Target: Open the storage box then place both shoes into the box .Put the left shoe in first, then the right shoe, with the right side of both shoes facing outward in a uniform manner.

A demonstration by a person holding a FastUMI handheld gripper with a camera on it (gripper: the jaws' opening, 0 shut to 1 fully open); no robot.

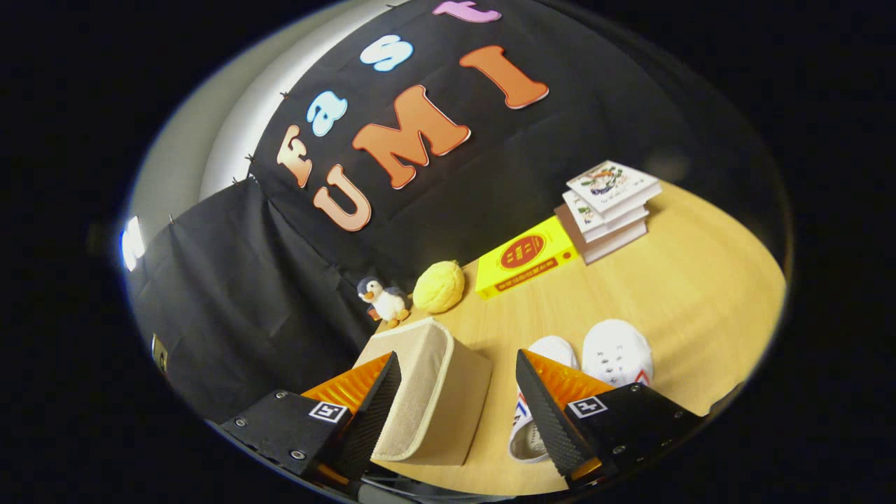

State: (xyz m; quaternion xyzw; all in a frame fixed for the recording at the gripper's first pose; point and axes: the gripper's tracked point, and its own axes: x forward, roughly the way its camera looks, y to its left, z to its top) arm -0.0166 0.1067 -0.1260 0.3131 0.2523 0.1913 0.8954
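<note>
A beige fabric storage box (pixel 427 392) with its lid closed stands on the wooden table (pixel 686 294), lying between my two fingers and nearer the left one. My gripper (pixel 458 399) is open, held above the table; neither finger visibly presses on the box. Two white shoes sit side by side to the right of the box: one shoe (pixel 553 350) is partly hidden behind my right finger (pixel 542 413), the other shoe (pixel 619 353) lies just beyond that finger, toes pointing away from me.
Beyond the box stand a small toy penguin (pixel 383 299) and a yellow round thing (pixel 439 285). Farther back lie a yellow book (pixel 525 260) and a stack of books (pixel 609 206) against the black cloth wall.
</note>
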